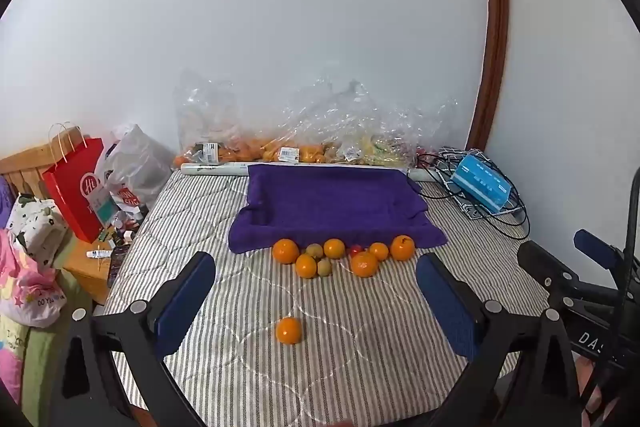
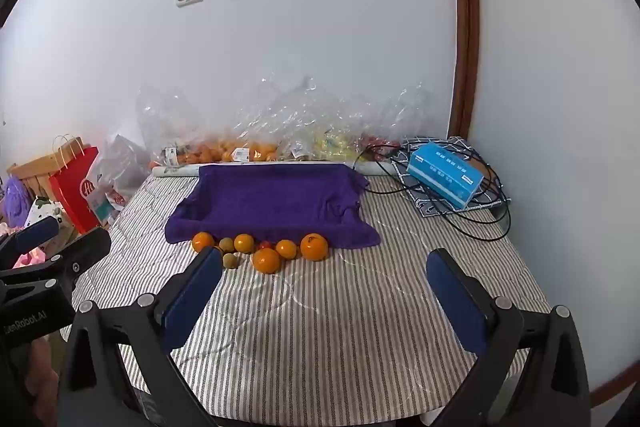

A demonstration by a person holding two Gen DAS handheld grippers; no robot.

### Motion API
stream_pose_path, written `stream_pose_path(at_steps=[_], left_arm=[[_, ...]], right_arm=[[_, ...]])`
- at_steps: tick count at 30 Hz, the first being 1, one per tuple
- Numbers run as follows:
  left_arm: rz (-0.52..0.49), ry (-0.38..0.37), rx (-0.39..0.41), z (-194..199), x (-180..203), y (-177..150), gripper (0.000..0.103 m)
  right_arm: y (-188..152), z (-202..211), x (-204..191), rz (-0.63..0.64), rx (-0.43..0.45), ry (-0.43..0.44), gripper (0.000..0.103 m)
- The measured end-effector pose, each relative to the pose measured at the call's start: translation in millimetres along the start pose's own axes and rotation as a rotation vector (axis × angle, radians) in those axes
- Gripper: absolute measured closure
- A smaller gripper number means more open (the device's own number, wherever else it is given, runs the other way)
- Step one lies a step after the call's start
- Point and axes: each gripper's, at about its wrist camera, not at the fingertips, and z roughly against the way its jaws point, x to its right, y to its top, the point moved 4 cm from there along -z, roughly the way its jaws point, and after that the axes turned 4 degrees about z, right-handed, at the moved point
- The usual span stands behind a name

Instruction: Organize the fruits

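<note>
Lying clustered: glossy oranges (image 1: 285, 251), small brownish-green fruits (image 1: 314, 250).

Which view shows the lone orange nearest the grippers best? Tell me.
The left wrist view: the lone orange lies unobstructed on the striped mattress, apart from the cluster. In the right wrist view it does not appear.

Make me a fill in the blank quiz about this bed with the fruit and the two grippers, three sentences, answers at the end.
1. The fruit cluster lies just in front of a tray draped in a ____ towel.
2. One orange sits alone between the ____ fingers of the left gripper.
3. The right gripper holds ____.

Missing words: purple; open; nothing
</note>
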Motion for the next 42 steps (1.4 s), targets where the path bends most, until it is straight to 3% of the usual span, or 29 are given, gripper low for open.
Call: stream_pose_path(at_steps=[5, 21, 42], left_arm=[[0.014, -0.017, -0.029, 3, -6, 8, 0.002], [-0.002, 0.01, 0.009, 6, -6, 5, 0.002], [0.011, 0.03, 0.002, 4, -13, -2, 0.002]], right_arm=[[-2, 0, 2, 0.0, -0.003, -0.001, 0.002], [1, 8, 3, 0.009, 0.001, -0.006, 0.002], [3, 11, -1, 0.016, 0.008, 0.021, 0.002]])
